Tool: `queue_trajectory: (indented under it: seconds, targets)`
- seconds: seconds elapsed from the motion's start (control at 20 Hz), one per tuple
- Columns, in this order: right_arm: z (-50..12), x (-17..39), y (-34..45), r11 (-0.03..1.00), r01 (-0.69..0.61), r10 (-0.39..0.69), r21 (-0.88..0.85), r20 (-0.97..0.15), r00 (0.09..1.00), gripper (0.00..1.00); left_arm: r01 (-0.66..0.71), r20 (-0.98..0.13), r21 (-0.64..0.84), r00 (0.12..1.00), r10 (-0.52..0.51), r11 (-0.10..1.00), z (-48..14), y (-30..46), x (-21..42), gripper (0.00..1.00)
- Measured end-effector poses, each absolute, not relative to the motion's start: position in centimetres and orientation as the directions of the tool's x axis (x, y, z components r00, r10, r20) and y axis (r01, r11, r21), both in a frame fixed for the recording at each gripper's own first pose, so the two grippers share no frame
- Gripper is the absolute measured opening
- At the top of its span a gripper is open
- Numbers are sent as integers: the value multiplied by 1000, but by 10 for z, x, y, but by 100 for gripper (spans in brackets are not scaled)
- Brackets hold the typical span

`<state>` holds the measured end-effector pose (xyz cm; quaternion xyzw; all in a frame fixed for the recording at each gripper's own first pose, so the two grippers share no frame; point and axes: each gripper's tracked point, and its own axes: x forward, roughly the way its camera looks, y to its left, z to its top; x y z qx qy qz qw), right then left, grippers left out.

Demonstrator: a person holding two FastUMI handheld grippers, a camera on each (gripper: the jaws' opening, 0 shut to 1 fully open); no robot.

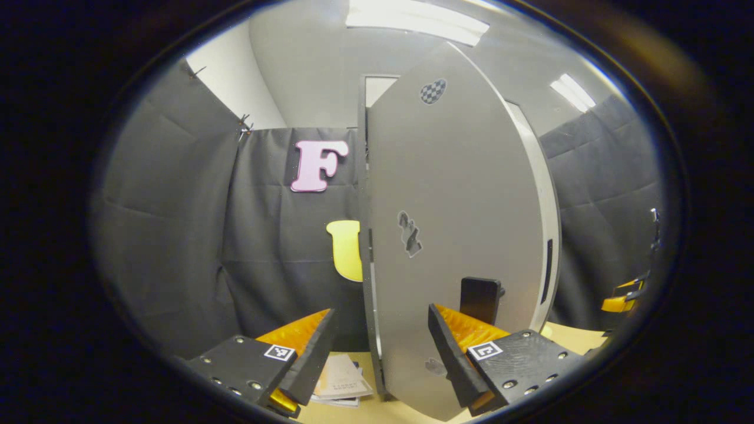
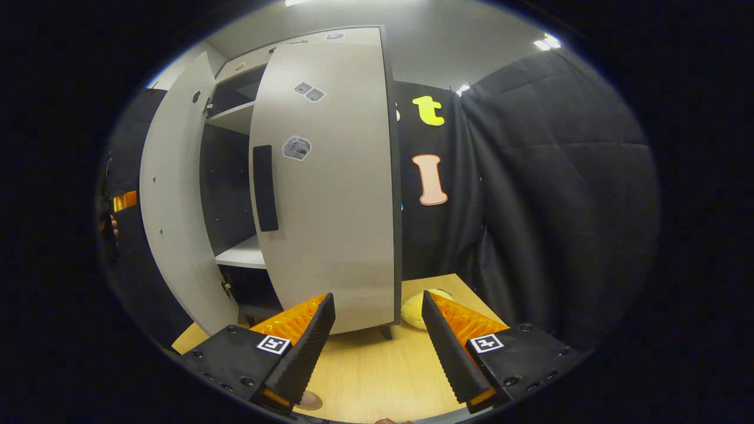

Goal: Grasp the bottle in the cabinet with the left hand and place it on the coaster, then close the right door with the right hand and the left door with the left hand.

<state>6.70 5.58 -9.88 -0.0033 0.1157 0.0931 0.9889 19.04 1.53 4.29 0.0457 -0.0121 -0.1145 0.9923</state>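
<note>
In the left gripper view, the grey left door (image 1: 447, 235) stands swung out right ahead, with a black handle (image 1: 480, 297) low on it. My left gripper (image 1: 380, 353) is open, its fingers either side of the door's near edge without touching it. In the right gripper view, the cabinet (image 2: 235, 118) shows bare shelves between the wide-open left door (image 2: 171, 206) and the partly closed right door (image 2: 324, 176) with its black handle (image 2: 265, 188). My right gripper (image 2: 377, 347) is open and empty, low over the table before the right door. A small brown disc (image 2: 309, 401) lies by its left finger.
The wooden table (image 2: 377, 365) carries the cabinet. A soft yellow object (image 2: 415, 306) lies by the cabinet's right foot. A booklet (image 1: 341, 383) lies on the table beside the left door. Black cloth walls close in all round. The other gripper (image 2: 121, 203) shows beyond the left door.
</note>
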Motion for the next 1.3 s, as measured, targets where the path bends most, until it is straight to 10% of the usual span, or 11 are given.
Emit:
queue_trajectory:
  seconds: [0.45, 1.3]
  targets:
    - [-87, 94, -4, 983, -179, 185, 47, -244, 952, 95, 227, 7, 89, 973, -229, 970, 43, -82, 202, 96]
    - [-69, 148, 22, 922, -359, 379, 147, -143, 914, 95, -33, 68, 50, 997, 30, 998, 78, -27, 40, 96]
